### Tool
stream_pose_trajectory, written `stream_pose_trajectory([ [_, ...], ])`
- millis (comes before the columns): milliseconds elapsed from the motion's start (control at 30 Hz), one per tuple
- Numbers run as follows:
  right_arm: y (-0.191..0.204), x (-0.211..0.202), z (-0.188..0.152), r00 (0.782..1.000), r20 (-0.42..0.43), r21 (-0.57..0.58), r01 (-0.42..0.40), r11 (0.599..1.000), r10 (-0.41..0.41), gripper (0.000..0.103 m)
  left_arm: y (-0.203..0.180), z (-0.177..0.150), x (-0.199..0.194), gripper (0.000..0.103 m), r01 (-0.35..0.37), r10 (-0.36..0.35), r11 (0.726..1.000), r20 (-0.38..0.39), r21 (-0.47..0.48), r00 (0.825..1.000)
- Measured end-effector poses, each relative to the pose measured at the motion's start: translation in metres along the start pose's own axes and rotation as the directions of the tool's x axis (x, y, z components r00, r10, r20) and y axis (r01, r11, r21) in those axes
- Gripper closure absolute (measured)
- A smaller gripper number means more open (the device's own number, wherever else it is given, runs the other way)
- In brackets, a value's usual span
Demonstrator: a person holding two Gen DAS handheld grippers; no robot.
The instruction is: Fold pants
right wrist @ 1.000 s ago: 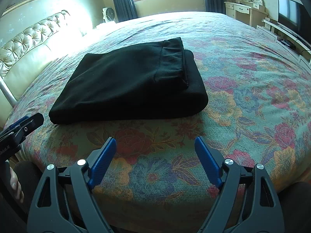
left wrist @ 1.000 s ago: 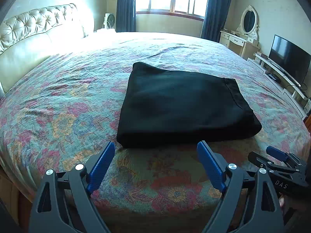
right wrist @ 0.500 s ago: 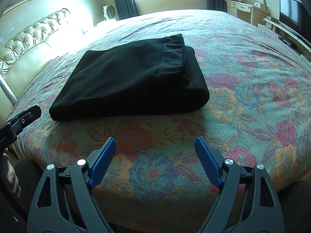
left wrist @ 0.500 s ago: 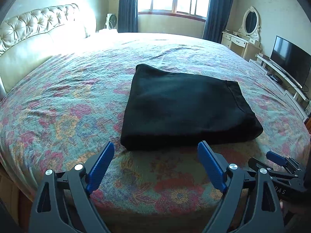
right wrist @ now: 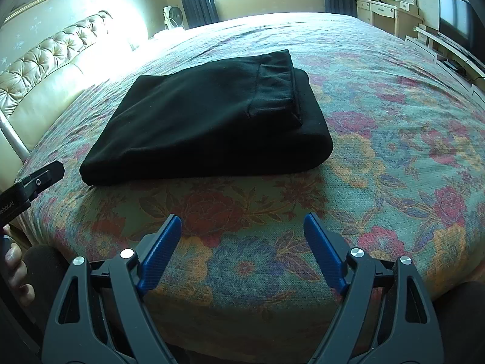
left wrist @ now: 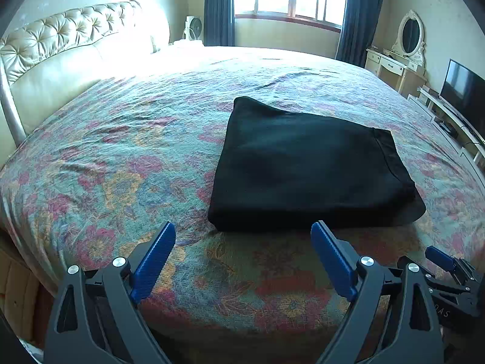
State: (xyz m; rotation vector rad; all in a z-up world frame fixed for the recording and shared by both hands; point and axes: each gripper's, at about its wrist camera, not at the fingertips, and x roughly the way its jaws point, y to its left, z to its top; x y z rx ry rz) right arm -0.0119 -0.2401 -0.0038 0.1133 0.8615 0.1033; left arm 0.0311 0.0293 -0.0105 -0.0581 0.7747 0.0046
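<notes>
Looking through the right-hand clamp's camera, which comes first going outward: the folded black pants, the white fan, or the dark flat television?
From the right gripper, jaws open:
1. Folded black pants, just ahead on the flowered bedspread.
2. Dark flat television, far right.
3. White fan, far left corner by the curtain; close to the television's range, so that order is uncertain.

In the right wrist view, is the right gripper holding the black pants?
No, the right gripper stands open over the flowered bedspread, apart from the folded black pants.
</notes>
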Motion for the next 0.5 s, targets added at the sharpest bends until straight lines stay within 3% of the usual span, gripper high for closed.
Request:
stream_pose_trajectory([
  [133,0.001,0.001,-0.001,1.0,-0.003,-0.003,0.001,1.0,-0.001,0.02,-0.006,0.0,-0.002,0.013,0.016,-0.014,0.997,-0.023,0.072,1.0],
  [333,-0.01,-0.008,0.003,1.0,0.025,0.023,0.003,1.0,-0.004,0.02,-0.006,0.001,-0.008,0.013,0.041,-0.043,0.997,0.029,0.067,0.999],
  [500,-0.032,-0.014,0.011,0.999,0.046,0.068,0.024,0.997,-0.027,0.02,-0.007,0.001,-0.001,0.013,0.056,-0.055,0.995,-0.011,0.077,0.998],
])
